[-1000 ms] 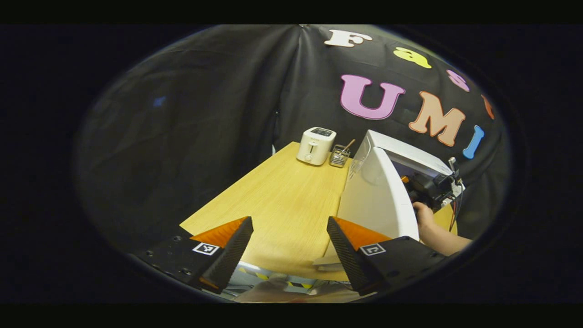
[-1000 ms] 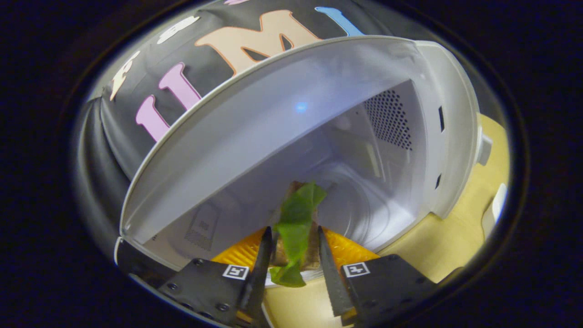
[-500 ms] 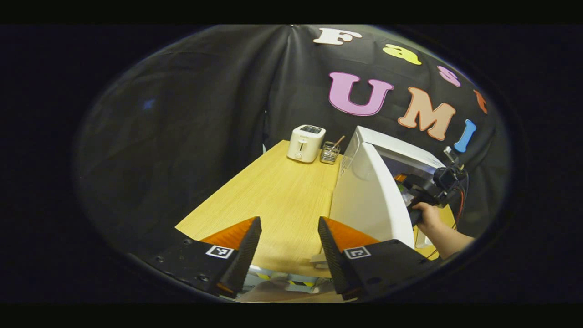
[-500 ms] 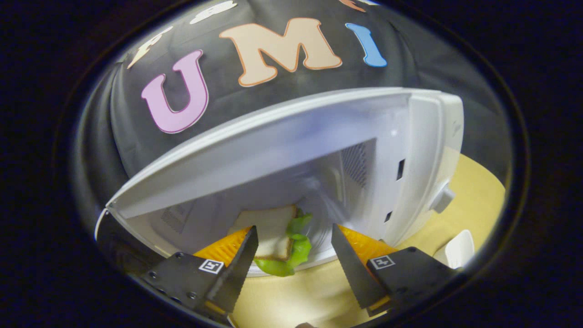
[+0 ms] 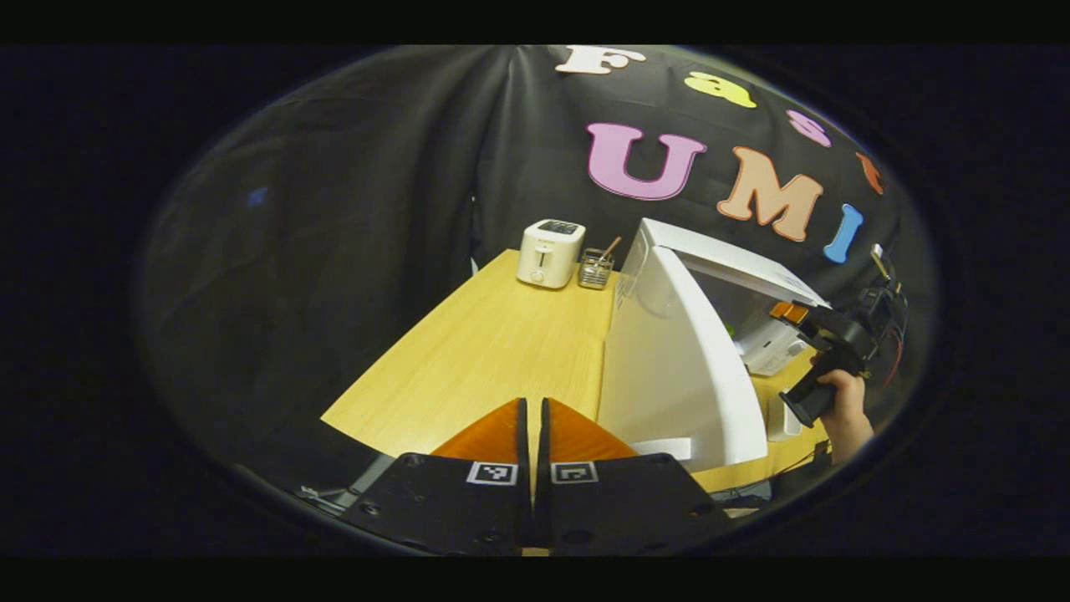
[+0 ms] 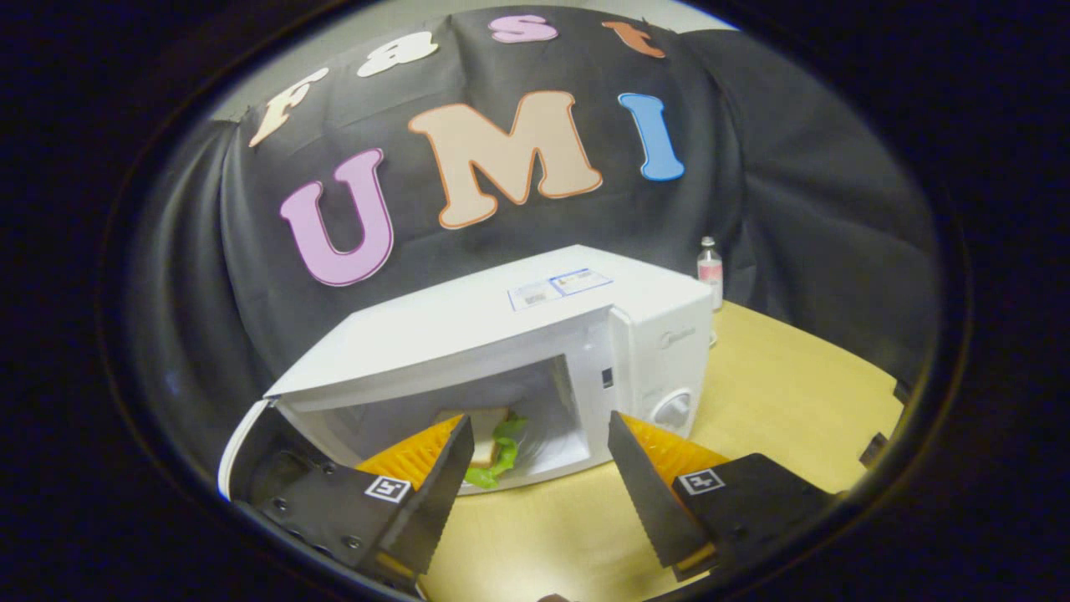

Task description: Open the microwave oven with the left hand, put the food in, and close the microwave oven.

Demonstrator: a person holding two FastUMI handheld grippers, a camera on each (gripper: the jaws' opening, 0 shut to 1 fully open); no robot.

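While the sandwich (image 6: pixel 491 443) lies inside the open microwave (image 6: pixel 535 334) on the wooden surface (image 6: pixel 777 401), the right gripper (image 6: pixel 535 477) hangs before it with jaws wide — the left gripper (image 5: pixel 532 443), jaws closed on nothing, beside the door (image 5: pixel 677 368).

Both views were dim toward their rims, where the dark cloth lost its folds in shadow. The worktop (image 5: pixel 493 351) was evenly lit, without hard shadows. The microwave oven (image 6: pixel 535 351) was bright white, its top near glare in the right gripper view. Fisheye bending curved straight edges strongly at the borders. Focus was fairly sharp at centre and softer at the edges.
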